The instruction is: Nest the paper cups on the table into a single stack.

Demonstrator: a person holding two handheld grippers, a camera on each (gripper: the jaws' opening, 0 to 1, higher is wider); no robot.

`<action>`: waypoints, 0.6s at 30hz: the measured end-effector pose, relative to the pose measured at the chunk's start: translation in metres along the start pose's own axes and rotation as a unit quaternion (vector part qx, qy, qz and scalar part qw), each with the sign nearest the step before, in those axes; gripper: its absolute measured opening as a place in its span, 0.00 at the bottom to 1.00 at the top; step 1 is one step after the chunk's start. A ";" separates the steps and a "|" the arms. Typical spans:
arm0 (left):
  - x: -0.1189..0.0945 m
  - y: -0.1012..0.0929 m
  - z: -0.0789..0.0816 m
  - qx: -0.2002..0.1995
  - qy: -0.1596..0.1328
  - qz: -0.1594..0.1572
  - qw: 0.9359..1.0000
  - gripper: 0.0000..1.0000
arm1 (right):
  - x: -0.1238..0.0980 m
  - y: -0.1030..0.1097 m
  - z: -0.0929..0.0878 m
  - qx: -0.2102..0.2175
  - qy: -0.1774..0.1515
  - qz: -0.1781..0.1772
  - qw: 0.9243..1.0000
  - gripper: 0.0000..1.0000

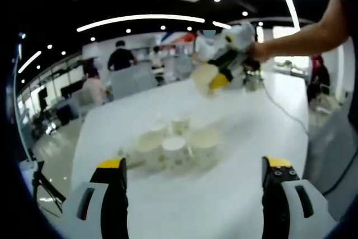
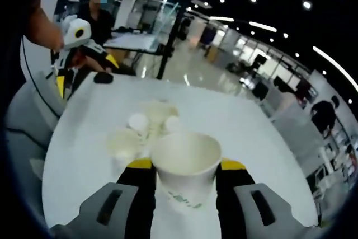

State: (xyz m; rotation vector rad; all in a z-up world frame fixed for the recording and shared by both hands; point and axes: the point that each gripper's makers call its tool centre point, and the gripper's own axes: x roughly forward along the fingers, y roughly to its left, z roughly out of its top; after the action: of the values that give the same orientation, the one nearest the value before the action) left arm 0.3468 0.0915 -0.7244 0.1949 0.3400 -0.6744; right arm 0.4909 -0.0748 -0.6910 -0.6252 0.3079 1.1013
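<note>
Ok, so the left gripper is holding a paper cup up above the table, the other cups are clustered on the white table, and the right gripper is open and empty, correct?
Not quite: the grippers are swapped. The right gripper view shows the right gripper shut on a paper cup, above the cluster of cups on the white table. The left gripper is the open, empty one, per the left gripper view.

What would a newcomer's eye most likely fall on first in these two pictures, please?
Most likely the paper cup clamped upright between the right gripper jaws, large at the bottom of the right gripper view. Next, the cluster of paper cups standing mid-table on the white table, beyond the open left gripper. In the left gripper view, the right gripper hangs above the table's far side, its cup tilted.
</note>
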 end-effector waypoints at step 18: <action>0.003 -0.010 0.006 0.003 -0.007 -0.010 1.000 0.99 | -0.019 0.037 0.000 0.062 -0.040 -0.018 0.997 0.38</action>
State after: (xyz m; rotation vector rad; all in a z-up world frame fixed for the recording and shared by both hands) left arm 0.3442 0.0808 -0.7209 0.1933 0.3257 -0.6959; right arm 0.4496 -0.0778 -0.6929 -0.4736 0.2920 1.0612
